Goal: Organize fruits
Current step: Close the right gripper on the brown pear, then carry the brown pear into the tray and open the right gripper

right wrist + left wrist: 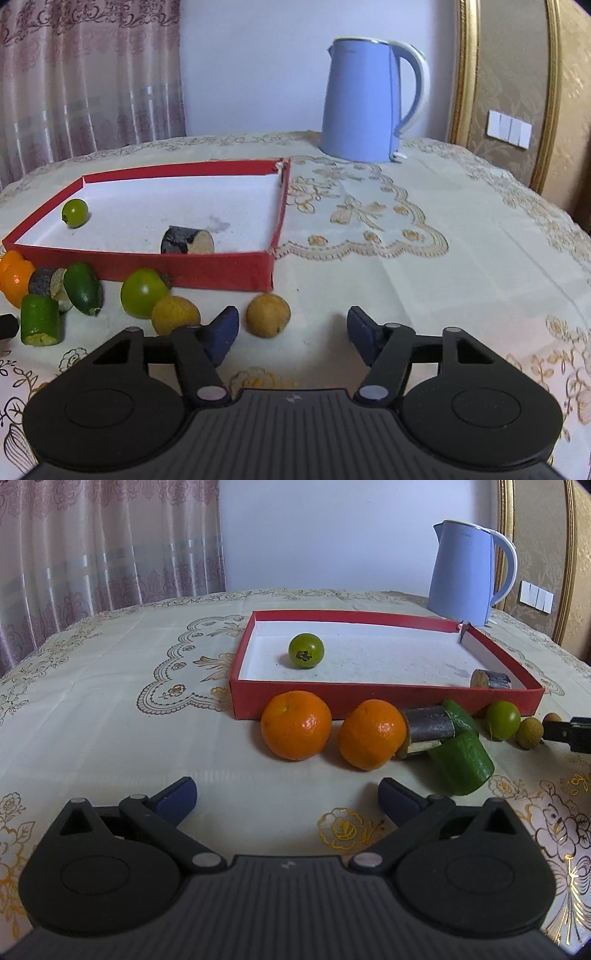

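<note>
pink curtains and a pale wall stand behind our counter (110,709), which is spread with an embroidered cloth. working left to right: our left gripper (286,799) hangs wide open and empty, just short of the two oranges (296,724) lying against the red tray's (369,696) front wall. beside them sit a dark sugarcane piece (428,725) and cut green chunks (461,762), then a green fruit (502,720) and a brown longan (529,733). inside the tray we already have one green fruit (306,651) and one cane piece (489,679) — so the sorting is, we judge, at an early stage. a blue kettle (364,99) stands behind the tray. our right gripper (291,330) is partly open, nothing pinched, with a second longan (267,314) just ahead between the fingers, nearer the left one. next, we think, it should ease forward to bracket that longan, close gently so it does not roll away, and lift it over the tray wall.
</note>
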